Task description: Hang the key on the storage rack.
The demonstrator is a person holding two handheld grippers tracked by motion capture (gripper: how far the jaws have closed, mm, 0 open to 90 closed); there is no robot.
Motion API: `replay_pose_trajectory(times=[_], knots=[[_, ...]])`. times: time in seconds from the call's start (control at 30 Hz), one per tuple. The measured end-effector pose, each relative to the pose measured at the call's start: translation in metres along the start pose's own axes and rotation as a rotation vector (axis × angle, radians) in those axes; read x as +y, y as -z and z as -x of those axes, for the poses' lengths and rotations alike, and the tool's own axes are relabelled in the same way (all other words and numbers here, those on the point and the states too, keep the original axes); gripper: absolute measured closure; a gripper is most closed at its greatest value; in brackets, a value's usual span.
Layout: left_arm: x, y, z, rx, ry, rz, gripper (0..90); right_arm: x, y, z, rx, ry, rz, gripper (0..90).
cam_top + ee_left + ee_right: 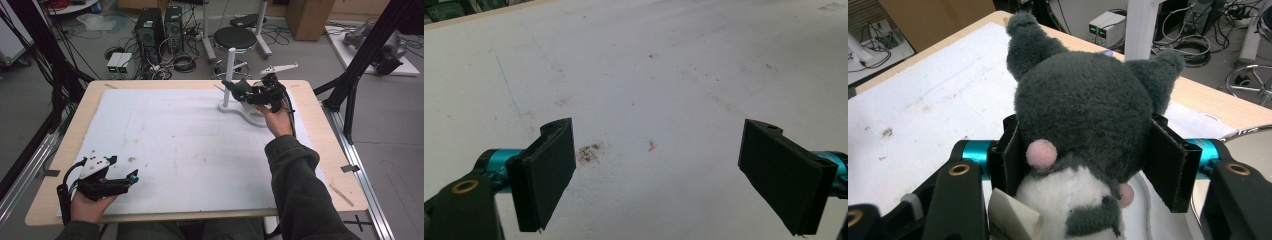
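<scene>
Right hand-held gripper (1083, 160) clamped on a grey plush toy (1083, 115), pink spots in close-up; left hand-held gripper (659, 175) wide apart.

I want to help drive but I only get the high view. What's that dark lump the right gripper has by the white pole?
Observer: A dark grey plush toy with pointed ears, a white belly and a pink spot, squeezed between the right gripper's fingers.
Operator: Does it have a label?
Observer: Yes, a cream tag hangs at its lower side.
Operator: Is my left gripper holding something too?
Observer: No. The left gripper is wide open over the white foam mat, above a small dark smudge.
</scene>
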State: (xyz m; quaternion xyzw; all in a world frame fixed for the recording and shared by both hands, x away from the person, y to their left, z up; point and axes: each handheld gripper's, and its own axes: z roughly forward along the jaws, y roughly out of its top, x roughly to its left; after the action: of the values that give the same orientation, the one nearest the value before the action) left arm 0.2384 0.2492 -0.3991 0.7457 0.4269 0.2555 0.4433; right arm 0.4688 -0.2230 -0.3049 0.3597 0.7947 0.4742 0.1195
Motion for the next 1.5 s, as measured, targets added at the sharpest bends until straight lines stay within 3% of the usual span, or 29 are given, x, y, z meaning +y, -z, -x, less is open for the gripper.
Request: replay_pose_trajectory(times=[0.57, 1.5], knots=[[0.0, 0.0, 0.001, 0.001, 0.001, 0.003, 15.6, -0.012, -0.005, 0.005, -0.012, -0.015, -0.014, 39.4], [0.002, 0.001, 0.0, 0.005, 0.01, 0.011, 15.6, -0.014, -0.021, 0.009, -0.026, -0.019, -0.055, 38.8]])
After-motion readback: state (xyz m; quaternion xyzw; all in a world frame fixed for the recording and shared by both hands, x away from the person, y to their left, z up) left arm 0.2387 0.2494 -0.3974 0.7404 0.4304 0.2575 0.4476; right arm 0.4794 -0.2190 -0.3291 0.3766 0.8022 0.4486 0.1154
